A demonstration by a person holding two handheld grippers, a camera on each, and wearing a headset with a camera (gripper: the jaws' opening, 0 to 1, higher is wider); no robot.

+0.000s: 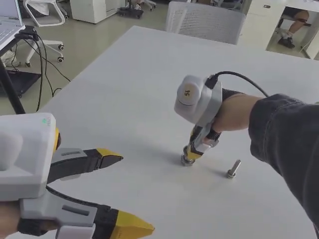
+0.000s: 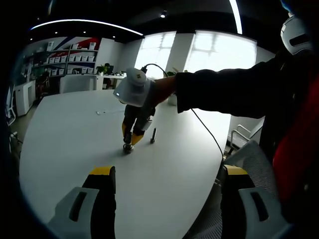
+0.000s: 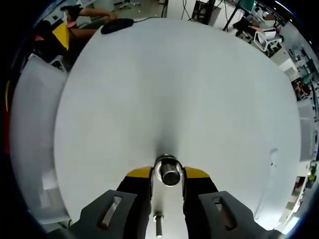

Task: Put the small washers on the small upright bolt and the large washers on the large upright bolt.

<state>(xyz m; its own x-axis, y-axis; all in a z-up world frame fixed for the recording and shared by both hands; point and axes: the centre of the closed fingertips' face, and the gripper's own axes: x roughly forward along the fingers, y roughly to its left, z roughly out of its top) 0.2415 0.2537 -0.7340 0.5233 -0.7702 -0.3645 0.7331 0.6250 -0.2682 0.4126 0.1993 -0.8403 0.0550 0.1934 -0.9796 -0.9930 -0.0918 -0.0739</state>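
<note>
Clenches the right tool (image 1: 193, 154) on the large bolt (image 3: 170, 172), upright on the desk (image 1: 139, 99) between its jaws, with the small bolt (image 1: 233, 169) near beside, and holds the left tool (image 1: 134, 194) released, well apart.

Head view looks down on table (image 1: 124, 99), all views share one bolt (image 1: 187, 160)

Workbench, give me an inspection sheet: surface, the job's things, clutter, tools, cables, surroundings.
Surface: white table.
Job's things: large bolt and small bolt, both upright, apart from each other.
Clutter: nothing seen.
Tools: left tool open, above the table; right tool tips flank the large bolt, grip unclear.
Cables: black cable from the right tool; floor cables.
Surroundings: mesh chair, laptop.
</note>
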